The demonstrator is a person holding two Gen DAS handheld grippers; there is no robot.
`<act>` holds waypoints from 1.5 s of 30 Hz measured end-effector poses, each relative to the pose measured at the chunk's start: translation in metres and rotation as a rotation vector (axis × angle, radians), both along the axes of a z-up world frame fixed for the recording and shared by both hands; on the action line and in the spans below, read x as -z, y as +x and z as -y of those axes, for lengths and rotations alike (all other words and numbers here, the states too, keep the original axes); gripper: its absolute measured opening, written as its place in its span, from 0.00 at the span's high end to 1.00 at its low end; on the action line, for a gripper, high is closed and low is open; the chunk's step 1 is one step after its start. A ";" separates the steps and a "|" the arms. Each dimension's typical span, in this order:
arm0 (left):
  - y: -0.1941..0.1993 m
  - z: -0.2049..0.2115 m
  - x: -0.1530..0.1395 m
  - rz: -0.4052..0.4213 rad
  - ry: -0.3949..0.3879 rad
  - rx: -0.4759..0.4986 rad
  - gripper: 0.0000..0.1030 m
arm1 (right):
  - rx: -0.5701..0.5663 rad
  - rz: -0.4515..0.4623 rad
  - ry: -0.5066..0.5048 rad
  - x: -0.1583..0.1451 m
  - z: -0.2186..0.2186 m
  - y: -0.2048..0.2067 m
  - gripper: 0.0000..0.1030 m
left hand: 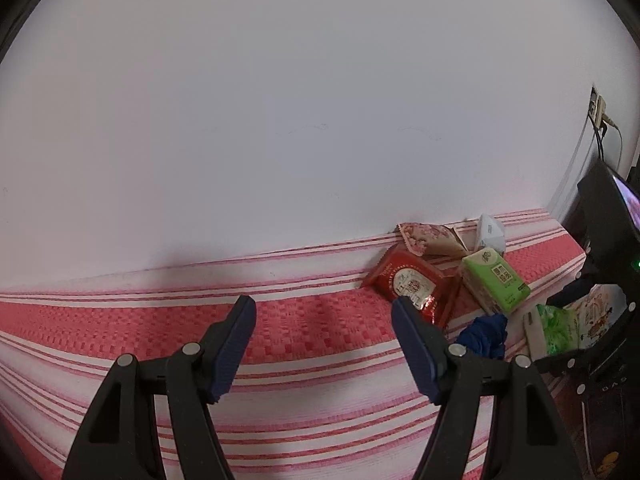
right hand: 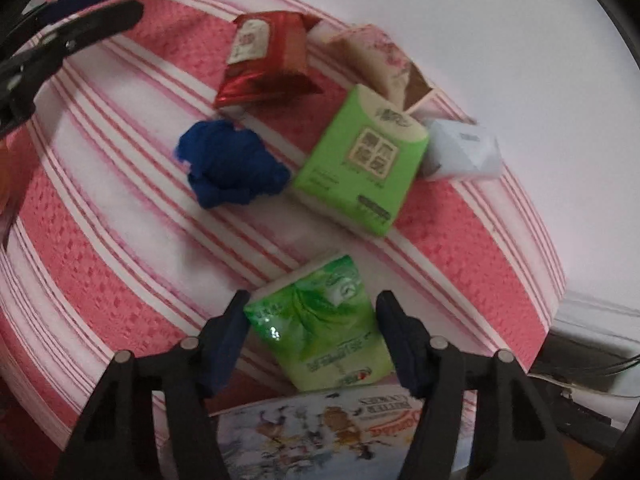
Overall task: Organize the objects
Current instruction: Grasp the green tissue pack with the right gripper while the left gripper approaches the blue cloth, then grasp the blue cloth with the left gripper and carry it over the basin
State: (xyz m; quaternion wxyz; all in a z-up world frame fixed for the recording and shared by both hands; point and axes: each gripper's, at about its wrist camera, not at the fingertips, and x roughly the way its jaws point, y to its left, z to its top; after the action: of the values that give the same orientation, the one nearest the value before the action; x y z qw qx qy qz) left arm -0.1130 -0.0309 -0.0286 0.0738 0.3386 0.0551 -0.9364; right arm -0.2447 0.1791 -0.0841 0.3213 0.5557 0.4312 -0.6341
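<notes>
My right gripper (right hand: 312,304) is open, its jaws on either side of a green tissue pack with a leaf print (right hand: 316,320) that lies on the striped bed; I cannot tell whether they touch it. Beyond lie a light green tissue pack (right hand: 360,164), a crumpled blue cloth (right hand: 232,164), a red foil pack (right hand: 268,60), a floral pack (right hand: 384,64) and a white pack (right hand: 460,152). My left gripper (left hand: 324,308) is open and empty over the bed, left of the red foil pack (left hand: 412,284) and the light green pack (left hand: 496,280).
The bed has a red and white striped cover (left hand: 280,320) against a white wall (left hand: 300,100). A printed tin or box (right hand: 340,432) sits just below my right gripper. A dark device with a screen (left hand: 612,216) and a wall socket (left hand: 598,110) are at the right.
</notes>
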 end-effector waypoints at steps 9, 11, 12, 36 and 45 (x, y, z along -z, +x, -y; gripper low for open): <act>0.001 -0.008 0.002 0.000 0.003 0.038 0.30 | 0.328 0.092 -0.644 -0.073 -0.062 -0.028 0.40; 0.001 -0.012 0.002 0.003 0.002 0.058 0.30 | 0.407 0.121 -0.821 -0.087 -0.081 -0.032 0.40; 0.001 -0.014 0.003 0.003 0.001 0.073 0.30 | 0.436 0.125 -0.882 -0.091 -0.089 -0.034 0.40; -0.052 -0.102 0.036 0.198 0.011 0.392 0.30 | 0.716 -0.436 -1.309 -0.150 -0.172 0.114 0.40; -0.046 -0.085 0.034 0.150 0.112 0.379 0.55 | 0.718 -0.644 -1.288 -0.147 -0.174 0.135 0.40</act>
State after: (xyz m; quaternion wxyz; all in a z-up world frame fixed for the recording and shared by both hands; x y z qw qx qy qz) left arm -0.1594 0.0538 -0.0624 -0.1188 0.4151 0.0370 -0.9012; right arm -0.1101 0.3529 0.0633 0.2152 0.1556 -0.1528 -0.9519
